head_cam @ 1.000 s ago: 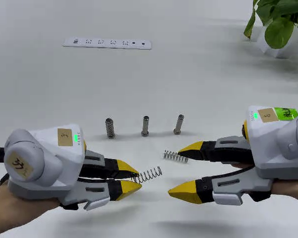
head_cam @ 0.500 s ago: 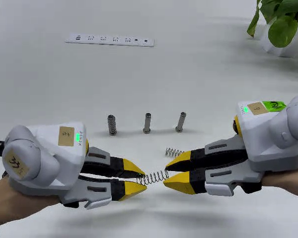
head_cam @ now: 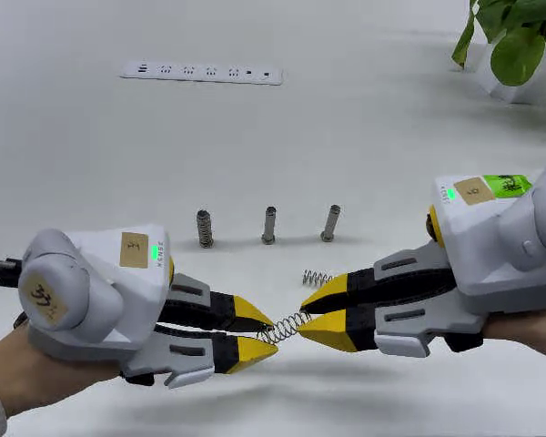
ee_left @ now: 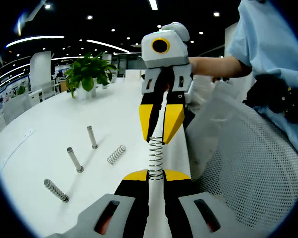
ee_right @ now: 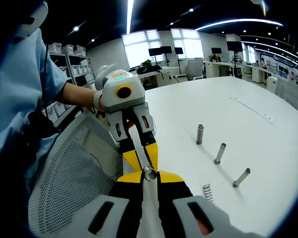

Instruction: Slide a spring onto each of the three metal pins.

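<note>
Three metal pins stand in a row mid-table. The left pin (head_cam: 204, 228) wears a spring; the middle pin (head_cam: 269, 225) and right pin (head_cam: 330, 223) are bare. A loose spring (head_cam: 317, 278) lies in front of the right pin. A second spring (head_cam: 287, 325) hangs above the table between both grippers. My left gripper (head_cam: 262, 333) is shut on its near-left end, and my right gripper (head_cam: 308, 319) is shut on the other end. The left gripper view shows this spring (ee_left: 155, 158) running from my own jaws to the right gripper (ee_left: 161, 135). In the right gripper view its end (ee_right: 149, 173) faces the camera.
A white power strip (head_cam: 200, 73) lies at the back of the table. A potted plant (head_cam: 514, 36) stands at the back right. A mesh chair back (ee_left: 238, 163) and a person's blue sleeve (ee_right: 35, 84) are behind the grippers, off the table's near edge.
My right gripper came in from the right and shut on the free end of the spring that my left gripper holds. The left gripper barely moved.
</note>
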{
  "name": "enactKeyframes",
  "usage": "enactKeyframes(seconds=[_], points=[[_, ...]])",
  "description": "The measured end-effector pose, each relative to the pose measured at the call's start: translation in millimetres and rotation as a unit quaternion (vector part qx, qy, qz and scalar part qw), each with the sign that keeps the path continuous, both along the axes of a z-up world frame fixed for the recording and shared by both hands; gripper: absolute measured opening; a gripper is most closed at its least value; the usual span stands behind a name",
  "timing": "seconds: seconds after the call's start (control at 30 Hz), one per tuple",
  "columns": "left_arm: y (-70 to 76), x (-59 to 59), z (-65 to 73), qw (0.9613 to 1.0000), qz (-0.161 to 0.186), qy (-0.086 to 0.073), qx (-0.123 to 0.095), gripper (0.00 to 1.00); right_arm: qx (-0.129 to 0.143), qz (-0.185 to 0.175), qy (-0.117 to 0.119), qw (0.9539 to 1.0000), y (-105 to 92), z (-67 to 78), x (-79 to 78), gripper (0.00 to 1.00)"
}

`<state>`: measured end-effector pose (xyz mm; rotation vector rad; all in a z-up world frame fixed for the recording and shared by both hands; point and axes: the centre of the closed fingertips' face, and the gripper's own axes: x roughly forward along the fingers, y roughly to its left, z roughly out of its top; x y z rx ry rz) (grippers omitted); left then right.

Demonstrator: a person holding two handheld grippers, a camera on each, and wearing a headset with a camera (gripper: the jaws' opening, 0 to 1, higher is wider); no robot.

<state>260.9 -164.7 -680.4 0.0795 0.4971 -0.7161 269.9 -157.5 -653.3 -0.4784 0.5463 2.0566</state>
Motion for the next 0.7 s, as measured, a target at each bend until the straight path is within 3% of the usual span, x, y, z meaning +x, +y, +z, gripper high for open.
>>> enactKeyframes(seconds=[0.23, 0.7], points=[[-3.7, 3.2, 1.5, 1.0, -0.005, 0.004, -0.002, 0.09, 0.008, 0.022, -0.03, 0.9993, 5.3, 9.6, -8.0, 0.12], [-4.2, 2.3, 0.0, 0.9999, -0.013, 0.005, 0.006, 0.09, -0.003, 0.055, -0.063, 0.9965, 2.7, 8.6, -11.9, 0.12]])
